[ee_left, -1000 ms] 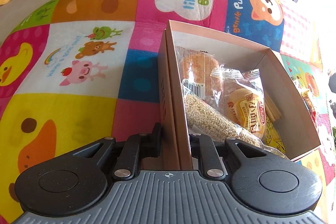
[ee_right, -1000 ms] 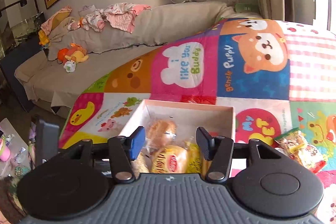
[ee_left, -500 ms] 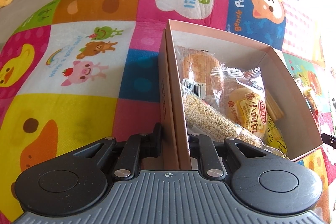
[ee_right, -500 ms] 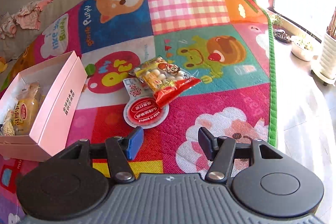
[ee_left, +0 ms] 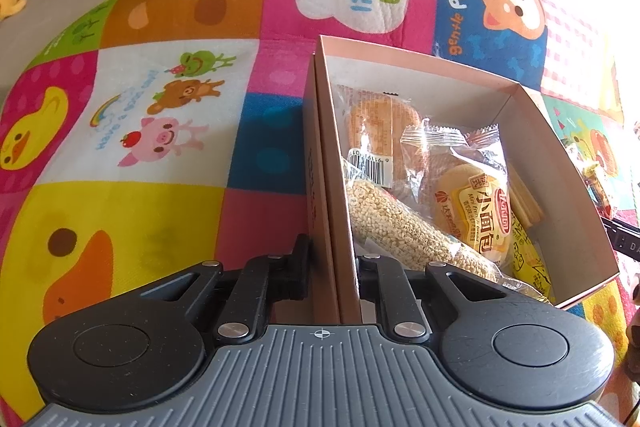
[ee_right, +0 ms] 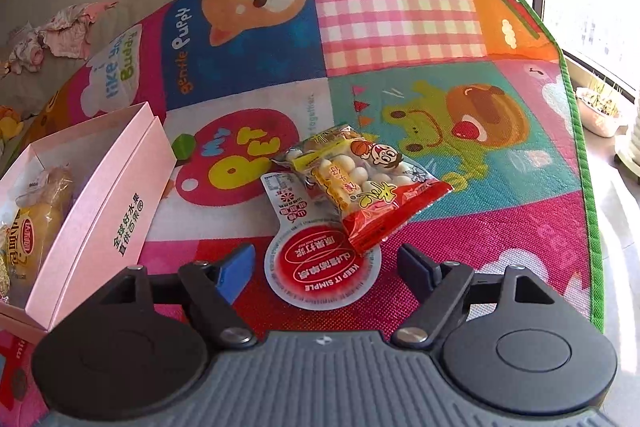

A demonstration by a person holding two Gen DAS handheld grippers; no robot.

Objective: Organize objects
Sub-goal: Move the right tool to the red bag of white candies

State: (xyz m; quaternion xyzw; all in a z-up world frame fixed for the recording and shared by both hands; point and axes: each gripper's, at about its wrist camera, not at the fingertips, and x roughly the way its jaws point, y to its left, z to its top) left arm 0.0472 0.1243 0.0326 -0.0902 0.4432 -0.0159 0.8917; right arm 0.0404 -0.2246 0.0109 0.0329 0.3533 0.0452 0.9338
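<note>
My left gripper [ee_left: 332, 259] is shut on the near left wall of the pink cardboard box [ee_left: 440, 67], one finger outside and one inside. In the box lie a wrapped bun [ee_left: 380, 123], a small bread pack [ee_left: 476, 215], a puffed-grain bar [ee_left: 400, 223] and a yellow packet [ee_left: 528, 263]. My right gripper [ee_right: 326, 263] hovers low over the mat, its jaws opening. Just ahead of its fingers lies a round red-and-white pouch [ee_right: 320, 267], untouched by the pads. A red and yellow snack bag [ee_right: 372, 183] rests partly on that pouch. The box [ee_right: 112, 195] sits to their left.
Everything lies on a colourful cartoon play mat [ee_right: 400, 19] with a green edge [ee_right: 580, 187] at the right; bare floor and a plant pot [ee_right: 600, 111] lie beyond. A grey sofa with clothes [ee_right: 48, 39] stands behind the mat.
My right gripper swung from over the box to the right and down toward the two snack packets, and its jaws widened. The left gripper kept its grip on the box wall.
</note>
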